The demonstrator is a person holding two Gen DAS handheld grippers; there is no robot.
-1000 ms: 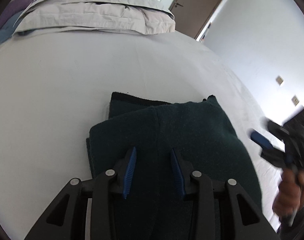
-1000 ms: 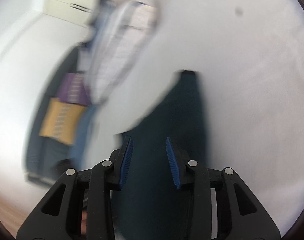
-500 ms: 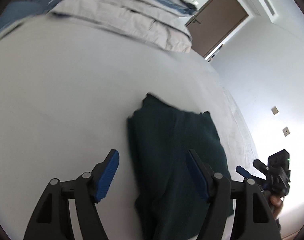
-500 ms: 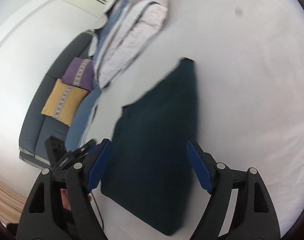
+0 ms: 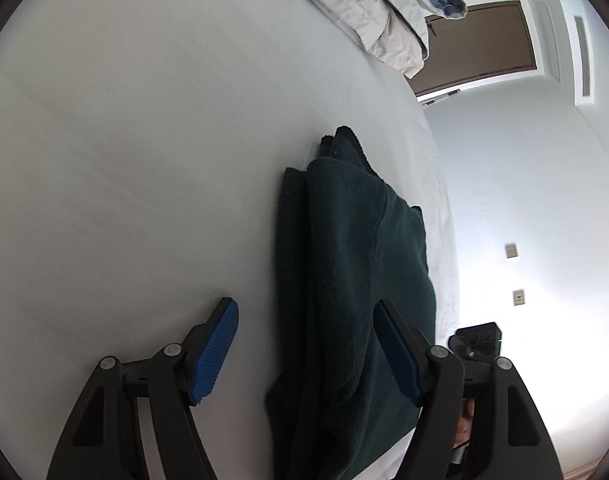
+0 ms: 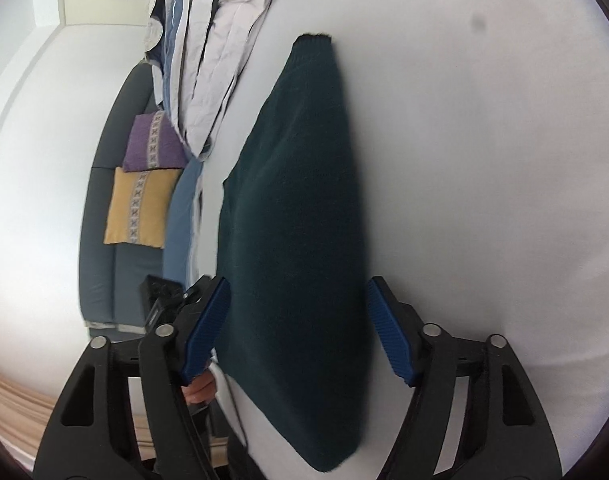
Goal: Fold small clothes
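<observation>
Blue-padded left gripper [image 5: 306, 354] and right gripper [image 6: 298, 330]: your jaws spread wide, holding nothing. Dark green knit garment [image 6: 292, 216] lies folded on white bed [image 5: 144, 160], just ahead of both. Likely soft, light, limp, layers sliding apart; pinch through stacked edge [image 5: 294, 280], not top layer alone. Grey folded bedding [image 6: 220, 64] beyond. No readable labels or writing.

white bed [image 5: 144, 160], folded duvets [image 6: 220, 52], sofa cushions [image 6: 140, 208]

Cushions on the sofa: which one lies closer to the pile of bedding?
The purple cushion. It sits right beside the folded bedding, while the yellow cushion lies below it, farther off.
</observation>
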